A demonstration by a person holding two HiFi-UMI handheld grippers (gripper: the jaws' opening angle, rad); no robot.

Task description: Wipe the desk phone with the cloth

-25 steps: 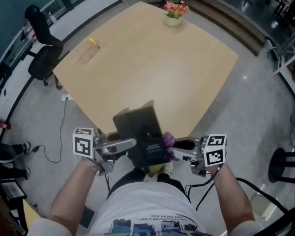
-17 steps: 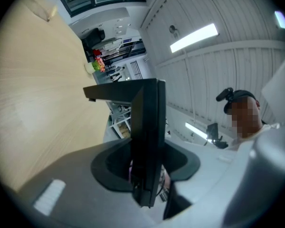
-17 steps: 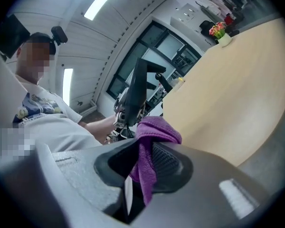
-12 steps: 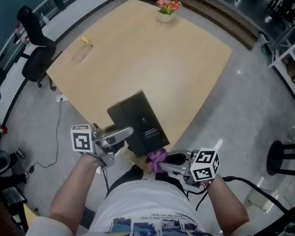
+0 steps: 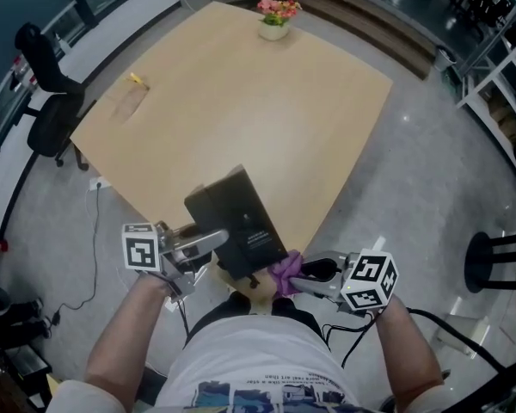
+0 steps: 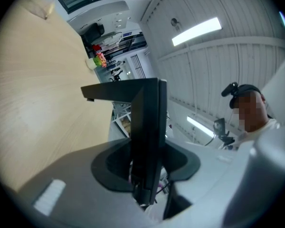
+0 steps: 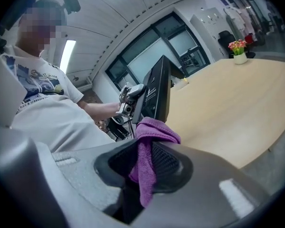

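The left hand-held gripper (image 5: 213, 242) is pinching the black phone (image 5: 238, 227) by its side, holding it tilted above the worktop's (image 5: 241, 101) near corner. The right hand-held gripper (image 5: 310, 272) is clamping the purple cloth (image 5: 285, 270) just at the phone's near corner; contact is unclear. A flower pot (image 5: 273, 22) is standing at the far corner and a yellow thing (image 5: 136, 79) is lying near the left edge, both well apart from the phone. An office chair (image 5: 50, 93) is standing left of the worktop, a stool (image 5: 490, 261) at right.
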